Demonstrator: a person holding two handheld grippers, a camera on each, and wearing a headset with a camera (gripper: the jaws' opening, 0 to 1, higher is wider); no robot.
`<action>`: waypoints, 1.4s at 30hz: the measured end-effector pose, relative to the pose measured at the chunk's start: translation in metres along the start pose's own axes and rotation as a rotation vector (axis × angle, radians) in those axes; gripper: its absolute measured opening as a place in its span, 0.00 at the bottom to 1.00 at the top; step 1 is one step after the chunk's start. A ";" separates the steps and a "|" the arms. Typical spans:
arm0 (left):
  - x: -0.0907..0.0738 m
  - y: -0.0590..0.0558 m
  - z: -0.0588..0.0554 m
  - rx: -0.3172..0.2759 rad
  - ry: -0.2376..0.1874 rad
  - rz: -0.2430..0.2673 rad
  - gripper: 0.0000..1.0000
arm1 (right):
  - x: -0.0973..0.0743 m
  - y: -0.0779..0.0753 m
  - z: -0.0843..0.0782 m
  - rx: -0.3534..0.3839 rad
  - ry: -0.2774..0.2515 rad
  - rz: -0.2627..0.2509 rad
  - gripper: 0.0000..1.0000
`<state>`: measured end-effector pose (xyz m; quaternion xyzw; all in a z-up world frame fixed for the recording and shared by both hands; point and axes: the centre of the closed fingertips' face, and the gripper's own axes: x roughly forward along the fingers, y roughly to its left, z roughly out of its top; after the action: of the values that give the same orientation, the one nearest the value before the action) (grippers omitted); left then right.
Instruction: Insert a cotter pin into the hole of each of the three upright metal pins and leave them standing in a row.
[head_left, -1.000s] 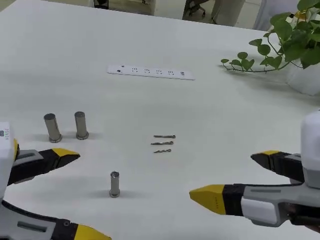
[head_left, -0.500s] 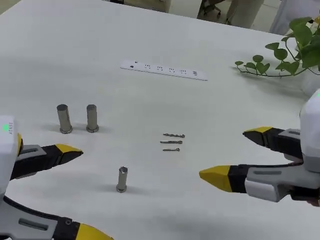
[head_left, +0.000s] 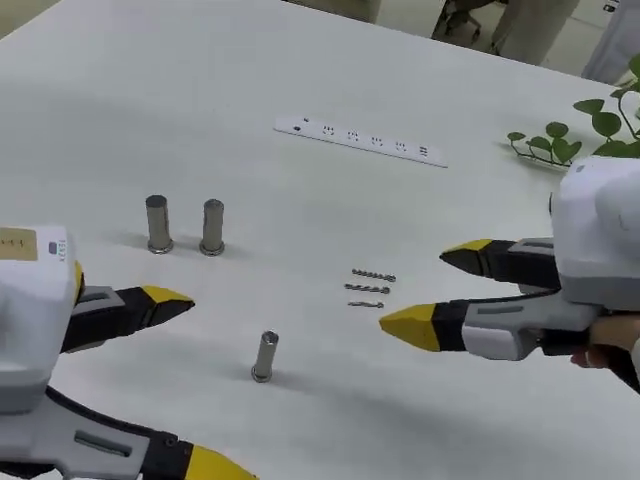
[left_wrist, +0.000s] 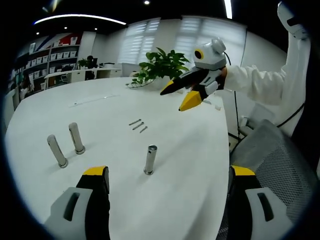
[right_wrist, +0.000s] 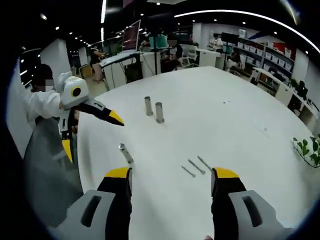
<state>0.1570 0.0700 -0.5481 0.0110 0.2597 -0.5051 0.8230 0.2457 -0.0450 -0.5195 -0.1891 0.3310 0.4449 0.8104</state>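
White table (head_left: 120, 90), no pin fitted yet. Left gripper (head_left: 218, 388) at the near edge, jaws wide, empty. Lone metal pin (head_left: 264, 356) stands just beyond. Right gripper (head_left: 411, 289) wide, empty, beside three cotter pins (head_left: 368, 289) mid-table. Suggest pinching one cotter by its end, kept level. Two metal pins (head_left: 185, 225) stand farther left; steady each during insertion.

Nothing's reading clearly here tbh. A tan sticker (head_left: 24, 243) is sitting on top of the left gripper (head_left: 215, 385), back behind its jaws, but its tiny print is blurring out completely.
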 end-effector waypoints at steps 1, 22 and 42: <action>0.000 -0.001 -0.001 -0.003 0.000 0.001 0.99 | 0.003 -0.001 -0.003 -0.019 0.022 0.006 0.60; -0.011 0.013 0.010 -0.069 -0.074 0.074 0.94 | 0.062 -0.015 -0.039 -0.118 0.198 0.137 0.38; -0.016 0.017 0.001 -0.104 -0.062 0.102 0.93 | 0.079 -0.032 -0.050 -0.232 0.296 0.166 0.06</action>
<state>0.1662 0.0918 -0.5444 -0.0341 0.2590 -0.4486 0.8547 0.2850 -0.0452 -0.6101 -0.3164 0.4075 0.5125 0.6864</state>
